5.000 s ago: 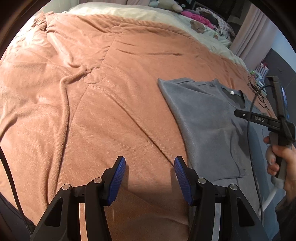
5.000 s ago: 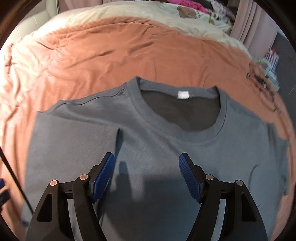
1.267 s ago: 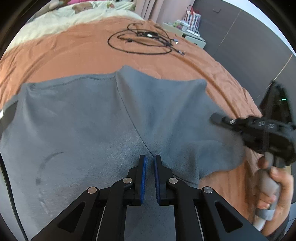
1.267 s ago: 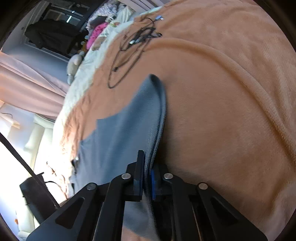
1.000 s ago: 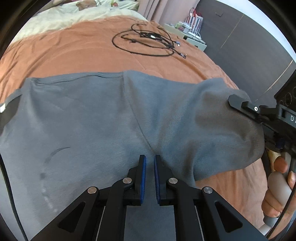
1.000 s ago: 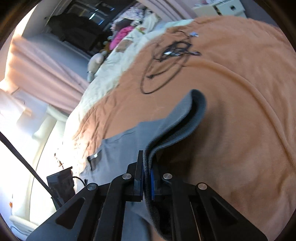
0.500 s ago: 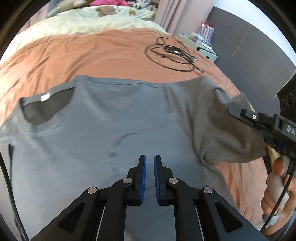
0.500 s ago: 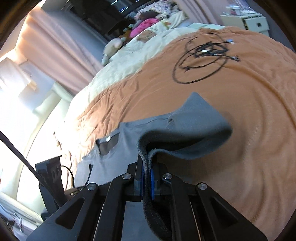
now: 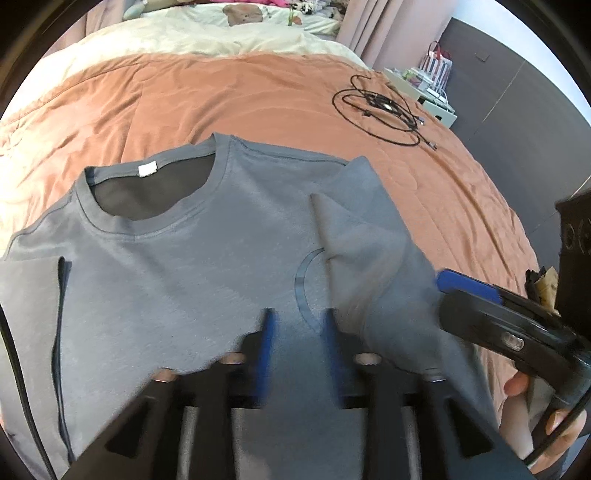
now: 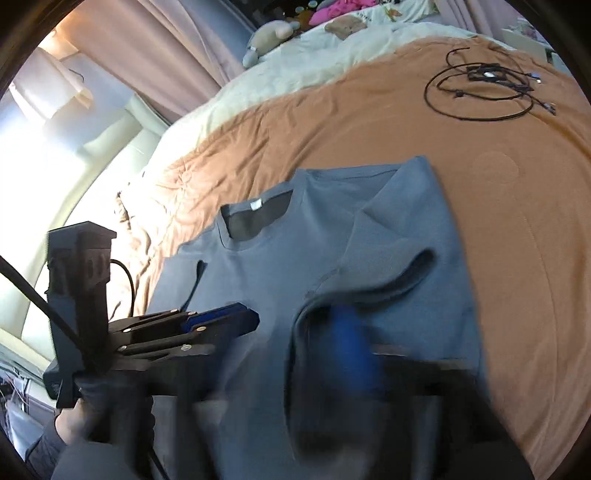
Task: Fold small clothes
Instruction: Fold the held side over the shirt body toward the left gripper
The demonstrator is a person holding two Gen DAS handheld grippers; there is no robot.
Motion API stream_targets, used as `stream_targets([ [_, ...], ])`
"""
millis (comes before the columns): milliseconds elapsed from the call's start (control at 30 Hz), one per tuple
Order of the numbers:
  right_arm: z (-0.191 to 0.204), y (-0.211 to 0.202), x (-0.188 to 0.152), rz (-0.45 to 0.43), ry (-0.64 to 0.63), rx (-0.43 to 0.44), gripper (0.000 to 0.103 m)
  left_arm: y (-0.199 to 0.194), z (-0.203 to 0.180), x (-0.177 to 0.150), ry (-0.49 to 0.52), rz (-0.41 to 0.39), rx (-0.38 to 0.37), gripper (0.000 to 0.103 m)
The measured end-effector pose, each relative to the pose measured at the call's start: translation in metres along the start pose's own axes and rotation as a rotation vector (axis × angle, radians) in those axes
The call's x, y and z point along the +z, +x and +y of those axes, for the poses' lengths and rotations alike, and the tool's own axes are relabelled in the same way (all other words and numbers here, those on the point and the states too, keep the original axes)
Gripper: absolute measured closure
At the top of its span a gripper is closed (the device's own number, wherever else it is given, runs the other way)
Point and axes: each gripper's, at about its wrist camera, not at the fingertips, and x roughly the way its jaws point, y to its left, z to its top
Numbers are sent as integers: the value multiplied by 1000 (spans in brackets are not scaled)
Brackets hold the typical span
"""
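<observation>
Your grey T-shirt point(image 9: 192, 266) lies face up on the orange blanket point(image 9: 229, 96), and its right side panel, sleeve included, is folded in over the chest, partly covering the curved dark mark point(image 9: 301, 275) printed there; the left sleeve looks already tucked in, judging by the dark slit point(image 9: 61, 280) along that edge. The step in hand appears to be laying this right fold down. To do it well, let the flap settle before you pull away, make its outer edge run straight from shoulder to hem, and smooth out the raised lip point(image 10: 413, 275) still standing open in the right wrist view, or the next fold will trap a ridge. The shirt's long axis runs from the collar point(image 9: 147, 192), at the far end toward the cream bedding point(image 9: 207, 35), down to the hem, which is hidden under the grippers nearest you; the neck label point(image 9: 146, 168) shows inside the back of the collar. The left gripper point(image 9: 295, 354) is smeared by motion, yet its 2 blue pads stand clearly apart with nothing between them. The right gripper point(image 10: 347, 354) is too blurred in its own view, and from the left view only 1 blue pad shows beside the flap, so you cannot tell whether it grips cloth. A coiled black cable point(image 9: 384, 110) lies well apart on the blanket.
</observation>
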Motion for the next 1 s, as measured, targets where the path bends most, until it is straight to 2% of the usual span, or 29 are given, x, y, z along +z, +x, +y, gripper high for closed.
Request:
stream_targets([
  [67,-8,-9,-2,8,16,2,23,-6,-4,1,4,-30,-6,46],
  [100,-12,-15,-4,1,20,-10,23,-7,-5,2,3,-33,-12,46],
  [200,-29,-24,-11,-21,36,-116,24,-3,-11,5,-2,-26,-35,46],
  [267,-47,-25,-11,-13,80,-165,35,2,-17,5,6,-24,-39,46],
  [333,-63,-22,-10,0,120,-203,57,7,-25,4,27,-19,-50,46],
  [400,-77,-18,-7,16,143,-253,61,13,-33,3,57,-13,-46,46],
  [500,-85,-7,-4,37,142,-273,68,27,-44,0,99,9,-30,46],
  [567,-88,2,0,53,142,-279,77,37,-49,-2,118,18,-15,46],
  [633,-84,15,-1,80,131,-305,80,47,-52,-4,127,26,2,46],
  [667,-85,19,0,92,124,-322,83,52,-54,-5,132,33,6,48],
  [767,-78,15,-8,96,111,-339,87,62,-57,-7,144,52,48,93],
  [833,-75,12,-9,94,117,-350,87,60,-52,-7,125,42,65,96],
  [1000,-74,4,-17,89,120,-367,87,46,-33,-7,67,55,88,95],
])
